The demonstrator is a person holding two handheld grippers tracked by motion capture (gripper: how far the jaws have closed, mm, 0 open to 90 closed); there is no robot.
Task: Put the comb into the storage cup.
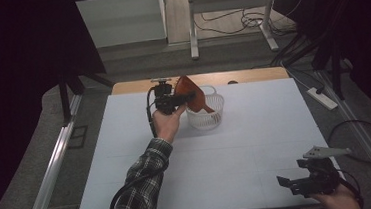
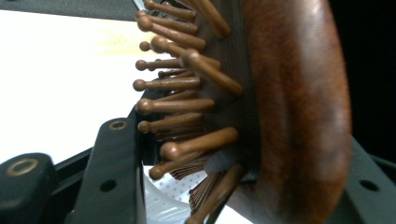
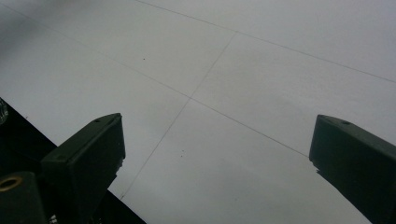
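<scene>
Left tongs [image 1: 185,98] pinch the brown wooden paddle hairbrush [image 1: 191,95], tilted over the white perforated plastic basket [image 1: 212,117], likely for lowering in; right tongs [image 1: 291,184] spread, idle above the white counter [image 1: 237,150].

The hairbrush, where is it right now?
In the high view the hairbrush is held by the left gripper over the white basket, at the table's far side.

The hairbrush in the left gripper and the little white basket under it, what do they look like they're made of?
Hairbrush: likely wood, reddish-brown with a smooth, slightly glossy back; rounded peg bristles look wooden too, set in a dark pad. Basket: probably plastic, white, with thin slatted walls and a perforated floor. Neither is certain from looks alone.
</scene>
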